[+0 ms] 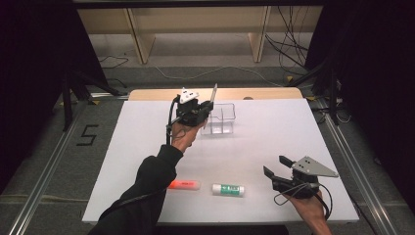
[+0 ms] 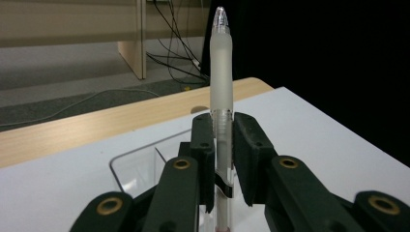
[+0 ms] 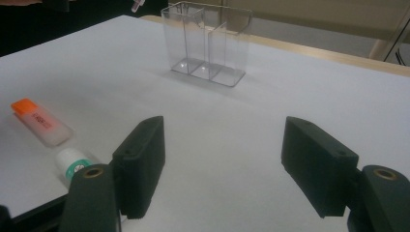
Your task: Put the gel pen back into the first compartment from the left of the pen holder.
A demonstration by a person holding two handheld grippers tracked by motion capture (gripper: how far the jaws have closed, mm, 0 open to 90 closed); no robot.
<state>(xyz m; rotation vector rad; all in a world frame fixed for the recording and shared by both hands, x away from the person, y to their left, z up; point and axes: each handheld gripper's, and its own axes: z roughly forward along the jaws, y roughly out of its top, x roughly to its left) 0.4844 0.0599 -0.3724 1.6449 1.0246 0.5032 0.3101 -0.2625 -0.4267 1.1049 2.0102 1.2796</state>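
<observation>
Left gripper view shows the pen pinched upright between the pads of your left gripper, with the clear cap end pointing up and the frosted barrel standing well above the jaws. The lower tip runs out of the bottom of that view, so you cannot confirm how far it sits from the organizer floor. The clear organizer lies directly beyond and below the jaws, its dividing wall just left of the pen.

In the high view, the left gripper hangs at the left edge of the clear organizer, with the pen tilted slightly off vertical. The step in hand appears to be placing the pen into a compartment. To do it well:

1. Centre the lower tip over one compartment, clear of the dividing walls.
2. Bring the pen closer to vertical before lowering.
3. Lower slowly; the organizer is light and likely to slide or tip if a wall is struck.
4. Spread the jaws only once the tip is inside the walls.

Your right gripper rests near the front right of the white table, jaws spread wide and holding nothing. The orange highlighter and the green-labelled glue stick lie near the front edge.
</observation>
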